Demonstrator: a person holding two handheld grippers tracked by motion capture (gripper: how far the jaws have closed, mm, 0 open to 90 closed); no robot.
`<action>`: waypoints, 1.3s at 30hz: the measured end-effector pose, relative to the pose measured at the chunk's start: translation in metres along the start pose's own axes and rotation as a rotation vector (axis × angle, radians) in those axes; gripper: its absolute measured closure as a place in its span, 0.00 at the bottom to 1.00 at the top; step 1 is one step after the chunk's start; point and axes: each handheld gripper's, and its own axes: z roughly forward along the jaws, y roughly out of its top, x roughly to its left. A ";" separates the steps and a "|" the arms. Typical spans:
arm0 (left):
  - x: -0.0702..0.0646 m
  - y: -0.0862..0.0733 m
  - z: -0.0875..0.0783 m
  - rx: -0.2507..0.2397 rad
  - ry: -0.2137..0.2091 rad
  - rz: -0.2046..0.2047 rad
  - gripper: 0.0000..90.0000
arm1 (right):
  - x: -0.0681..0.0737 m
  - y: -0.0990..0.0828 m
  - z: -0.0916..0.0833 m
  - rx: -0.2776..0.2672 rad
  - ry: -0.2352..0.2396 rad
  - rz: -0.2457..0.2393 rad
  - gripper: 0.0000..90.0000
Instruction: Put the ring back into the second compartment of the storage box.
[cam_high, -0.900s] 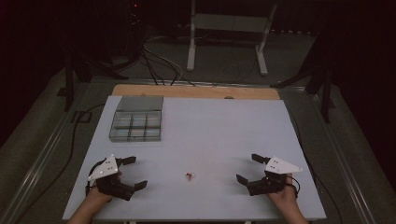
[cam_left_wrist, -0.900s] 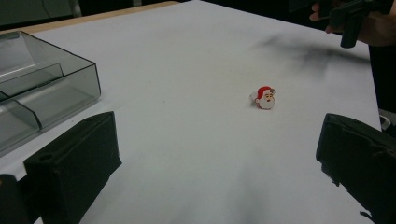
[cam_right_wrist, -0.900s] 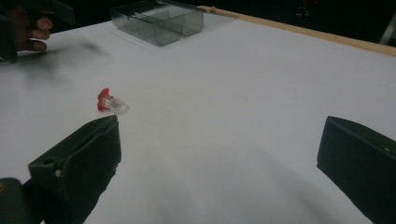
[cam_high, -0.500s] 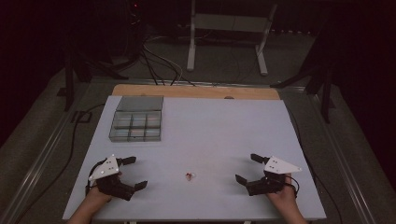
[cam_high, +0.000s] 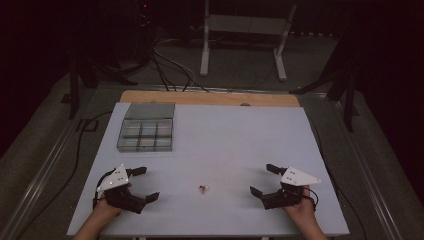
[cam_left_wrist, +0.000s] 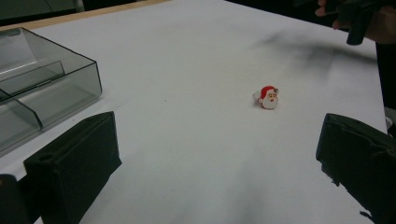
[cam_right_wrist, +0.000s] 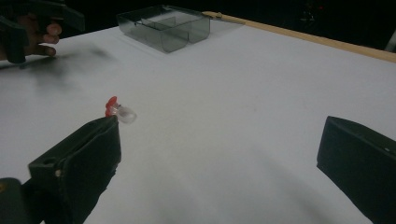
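The left gripper (cam_high: 142, 184) rests near the front left corner of the white table (cam_high: 240, 135), its two black jaws spread wide with nothing between them. The right gripper (cam_high: 265, 179) sits near the front right corner, its jaws also wide apart and empty. Between the two, well apart from both, a small Santa ring (cam_high: 202, 188) lies on the bare tabletop. In the left gripper view the ring (cam_left_wrist: 268, 97) shows a red hat and white beard, facing that camera, beyond the open jaws. In the right gripper view the ring (cam_right_wrist: 117, 111) appears just past the tip of one jaw, its clear band turned toward the camera. A clear divided box (cam_high: 146, 133) stands toward the back left of the table.
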 end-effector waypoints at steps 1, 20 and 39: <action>0.000 0.001 0.000 0.004 0.002 0.001 0.01 | 0.000 0.000 0.001 0.000 0.002 0.001 0.00; -0.008 0.017 0.011 0.019 -0.007 -0.022 0.01 | 0.002 0.002 0.001 -0.007 -0.007 0.000 0.00; -0.022 0.032 0.034 0.035 -0.075 -0.017 0.01 | 0.002 0.002 0.003 0.002 0.001 -0.003 0.00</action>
